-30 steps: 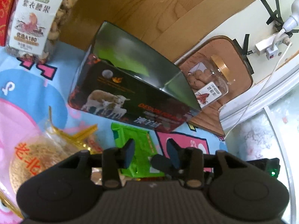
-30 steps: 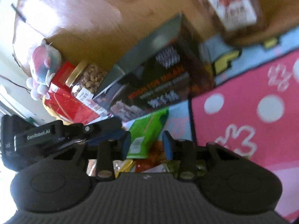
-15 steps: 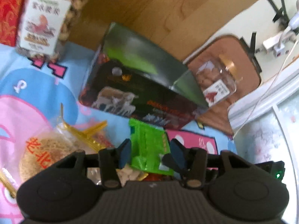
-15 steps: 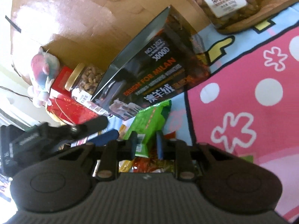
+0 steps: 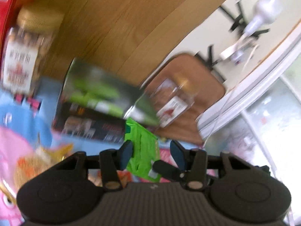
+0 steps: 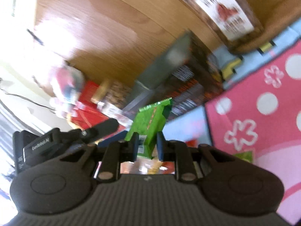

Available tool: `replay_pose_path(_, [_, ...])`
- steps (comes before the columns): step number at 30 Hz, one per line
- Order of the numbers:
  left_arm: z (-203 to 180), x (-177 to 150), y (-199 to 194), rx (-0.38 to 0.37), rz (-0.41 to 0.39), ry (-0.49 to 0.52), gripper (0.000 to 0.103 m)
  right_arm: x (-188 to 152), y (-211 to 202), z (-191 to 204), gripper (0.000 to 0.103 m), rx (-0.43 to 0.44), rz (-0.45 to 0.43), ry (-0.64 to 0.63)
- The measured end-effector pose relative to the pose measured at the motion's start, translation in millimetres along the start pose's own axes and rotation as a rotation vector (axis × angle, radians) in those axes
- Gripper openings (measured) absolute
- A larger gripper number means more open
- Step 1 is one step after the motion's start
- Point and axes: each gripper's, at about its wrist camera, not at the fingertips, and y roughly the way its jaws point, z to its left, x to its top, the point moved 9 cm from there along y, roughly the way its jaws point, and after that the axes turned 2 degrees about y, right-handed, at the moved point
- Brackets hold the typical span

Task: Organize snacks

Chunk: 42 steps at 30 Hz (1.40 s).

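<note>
My right gripper is shut on a green snack packet and holds it lifted off the mat. The same green packet shows in the left wrist view, between the open jaws of my left gripper, which does not grip it. Behind stands an open dark box printed with sheep, its opening facing up; it also shows in the right wrist view. More snack bags lie under the grippers, a yellow noodle-like bag at the left.
A nut jar stands left of the box by a red box. Another jar stands on a brown mat to the right, seen also in the right wrist view. A pink and blue play mat covers the wooden floor.
My right gripper closed on the green packet and lifted it off the mat toward the box. Both views are now blurred from motion; the left gripper stayed open.
</note>
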Motion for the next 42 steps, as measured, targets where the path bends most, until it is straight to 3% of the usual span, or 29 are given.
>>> replay_pose_path(4, [-1,30,10,0.039,-0.039,0.033,0.044,23,14,18,0.022,-0.019,-0.044,-0.065])
replay_pose_path(8, [21,49,40,0.082,-0.025,-0.031,0.044,50,44,15,0.022,-0.088,-0.071,-0.096])
replay_pose_path(11, [38,54,63,0.129,-0.024,-0.070,0.047,66,63,15,0.027,-0.177,-0.110,-0.199])
replay_pose_path(13, [49,50,61,0.171,-0.026,-0.077,0.047,72,66,12,0.036,-0.274,-0.152,-0.298])
replay_pose_path(14, [50,48,57,0.156,-0.030,-0.079,0.047,74,60,9,0.037,-0.304,-0.185,-0.322])
replay_pose_path(16, [47,43,36,0.106,-0.047,-0.051,0.047,69,45,9,0.037,-0.274,-0.218,-0.319])
replay_pose_path(19, [48,34,-3,0.122,-0.077,0.019,0.049,48,30,7,0.037,-0.189,-0.170,-0.290])
replay_pose_path(22, [63,17,-36,0.154,-0.082,0.025,0.049,9,40,7,0.037,-0.102,-0.010,-0.273])
replay_pose_path(25, [83,-3,-59,0.204,-0.077,-0.001,0.049,-23,61,5,0.037,-0.089,0.096,-0.269])
replay_pose_path(29, [119,-29,-83,0.287,-0.095,-0.069,0.056,-48,82,9,0.037,-0.092,0.163,-0.293])
replay_pose_path(32, [143,-44,-89,0.234,-0.101,-0.190,0.059,-52,91,15,0.037,-0.106,0.163,-0.325])
replay_pose_path(36, [160,-57,-82,0.168,-0.091,-0.309,0.077,-58,96,21,0.034,-0.104,0.198,-0.327])
replay_pose_path(42, [157,-70,-77,0.146,-0.104,-0.330,0.073,-77,94,37,0.034,-0.084,0.229,-0.379])
